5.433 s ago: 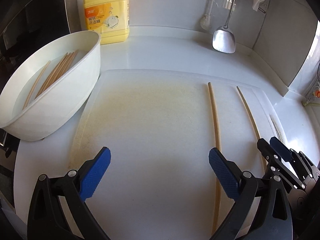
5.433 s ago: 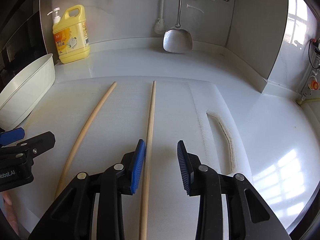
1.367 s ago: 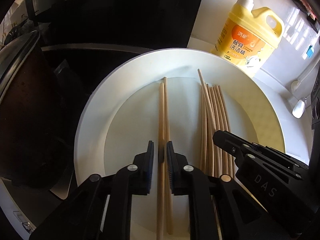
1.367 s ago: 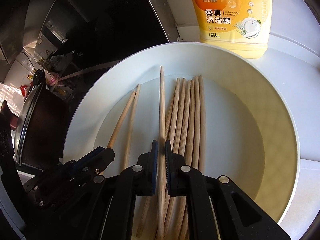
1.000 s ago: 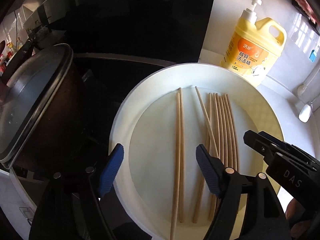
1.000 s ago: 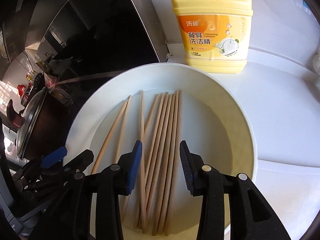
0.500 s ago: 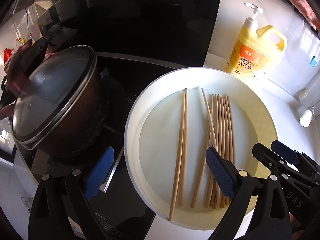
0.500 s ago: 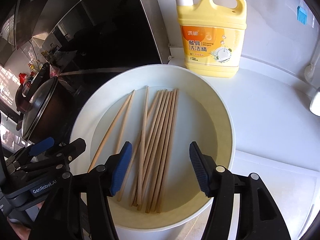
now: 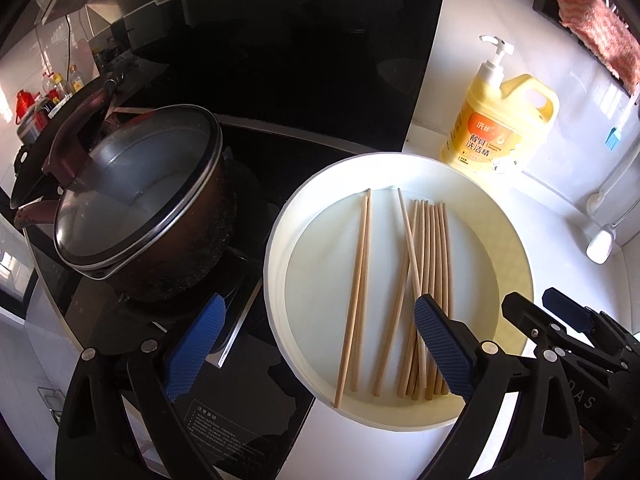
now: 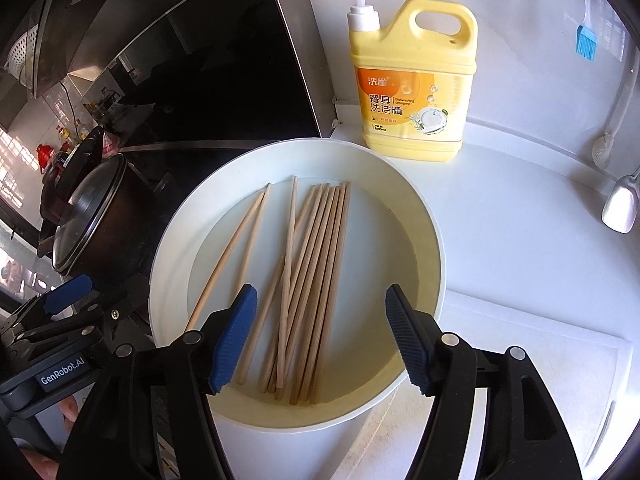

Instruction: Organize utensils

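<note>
1. Broadly, the white worktop (image 10: 520, 240) fills the right side of both views, and a black cooktop (image 9: 248, 400) takes the lower left of the left wrist view.
2. A white basin (image 9: 276, 280) (image 10: 432, 248) sits at the centre of each frame, on the worktop right beside the cooktop.
3. A dark pot (image 9: 168, 240) under a glass lid stands on the cooktop at middle left of the left wrist view, near the basin; in the right wrist view the same pot (image 10: 80, 216) shows at the left edge.
4. A yellow detergent bottle (image 10: 416, 92) (image 9: 496, 128) with a white pump stands upright on the worktop just behind the basin, at upper right of the left view and top centre of the right view.
5. The left tool (image 9: 316, 350) hovers at the bottom of its view with its blue pads spread wide, gripping nothing; one pad lies over the cooktop, the other over the basin.
6. The right tool (image 10: 320, 340) is likewise spread wide and empty, above the near part of the basin.
7. The chopsticks (image 9: 430, 280) (image 10: 316, 280) lie inside the basin: a bundle roughly parallel, one stick crossing it at a slant, and a separate pair (image 9: 358, 280) (image 10: 240, 248) apart on the bundle's left.
</note>
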